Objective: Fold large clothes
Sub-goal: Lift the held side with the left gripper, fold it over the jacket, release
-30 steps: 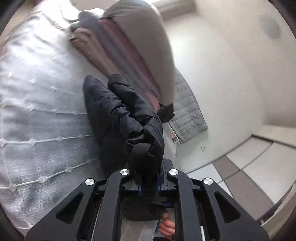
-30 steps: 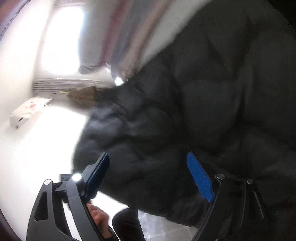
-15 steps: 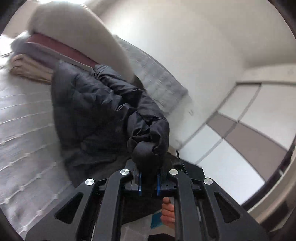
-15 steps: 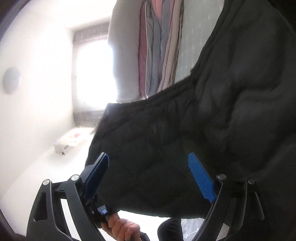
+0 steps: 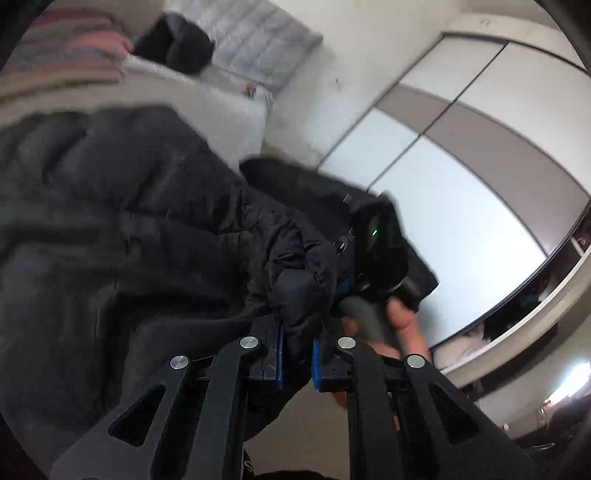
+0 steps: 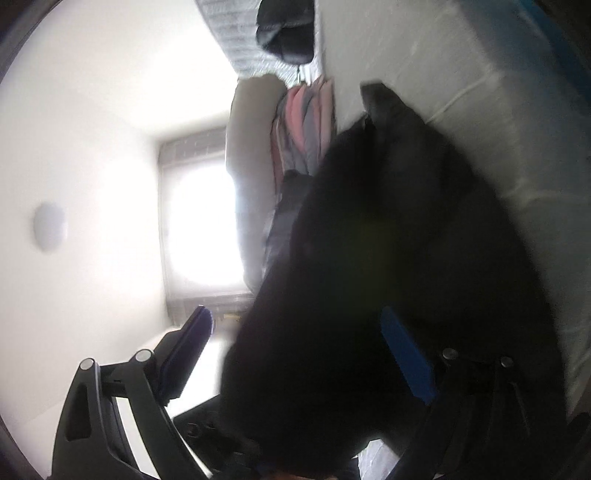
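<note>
Fabric of a black puffer jacket is pinched between the blue pads of the left gripper, whose jaws stand narrow and clamp a bunched fold at the garment's edge. Just to the right of that fold, a person's hand grips the grey handle of the right gripper, seen in the left wrist view as a dark body with a small green light. From the fold the jacket spreads away to the left over a pale bed. In the right wrist view the right gripper has its jaws wide apart, having just been opening; dark jacket cloth fills the space between the blue pads, though blur hides whether either pad touches it. Farther off, folded pink and grey bedding is stacked beside a beige pillow, with a second dark garment near a quilted grey headboard. Beyond stand a bright window and sliding wardrobe doors.
</note>
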`<action>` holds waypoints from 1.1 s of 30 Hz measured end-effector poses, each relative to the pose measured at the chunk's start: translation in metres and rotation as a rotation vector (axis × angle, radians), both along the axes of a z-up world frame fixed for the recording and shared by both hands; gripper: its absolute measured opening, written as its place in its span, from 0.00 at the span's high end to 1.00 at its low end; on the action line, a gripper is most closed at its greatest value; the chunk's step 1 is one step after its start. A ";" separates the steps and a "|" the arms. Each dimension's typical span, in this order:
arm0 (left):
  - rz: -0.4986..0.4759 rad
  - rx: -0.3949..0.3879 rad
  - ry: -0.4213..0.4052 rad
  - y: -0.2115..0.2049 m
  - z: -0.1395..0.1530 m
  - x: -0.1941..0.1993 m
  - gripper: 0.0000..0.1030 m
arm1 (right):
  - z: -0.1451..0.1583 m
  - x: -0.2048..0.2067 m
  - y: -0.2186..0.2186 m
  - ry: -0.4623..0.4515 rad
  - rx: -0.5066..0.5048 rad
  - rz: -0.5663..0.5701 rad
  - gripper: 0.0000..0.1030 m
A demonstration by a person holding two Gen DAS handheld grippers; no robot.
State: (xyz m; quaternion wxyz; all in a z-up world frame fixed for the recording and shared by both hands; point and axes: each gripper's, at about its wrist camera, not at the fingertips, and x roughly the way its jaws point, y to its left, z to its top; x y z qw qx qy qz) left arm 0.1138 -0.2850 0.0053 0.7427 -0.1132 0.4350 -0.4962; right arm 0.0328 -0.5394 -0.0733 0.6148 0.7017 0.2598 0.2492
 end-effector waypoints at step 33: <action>-0.143 0.183 0.099 0.015 -0.020 -0.012 0.79 | 0.048 0.020 0.064 0.208 -0.817 0.184 0.10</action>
